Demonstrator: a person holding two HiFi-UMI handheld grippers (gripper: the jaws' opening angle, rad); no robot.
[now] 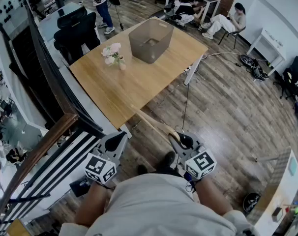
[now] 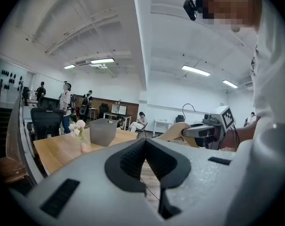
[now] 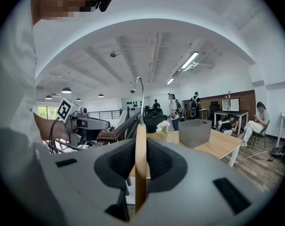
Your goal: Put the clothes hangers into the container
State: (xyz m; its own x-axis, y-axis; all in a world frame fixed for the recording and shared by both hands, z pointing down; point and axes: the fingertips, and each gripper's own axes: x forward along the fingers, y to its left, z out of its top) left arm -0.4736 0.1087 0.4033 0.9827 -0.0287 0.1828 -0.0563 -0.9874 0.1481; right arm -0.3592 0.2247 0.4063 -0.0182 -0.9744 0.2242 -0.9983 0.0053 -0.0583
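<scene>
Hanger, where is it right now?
In the head view the wooden hanger is low and just right of centre, clamped in the right gripper. Its far end points toward the near edge of the table.

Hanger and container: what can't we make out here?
- Hanger: the right gripper view shows it edge-on between the fingers, so its outline is hidden.
- Hook: too thin to see in the head view.
- Container inside: its wall hides it in both gripper views, and it is too small in the head view.
</scene>
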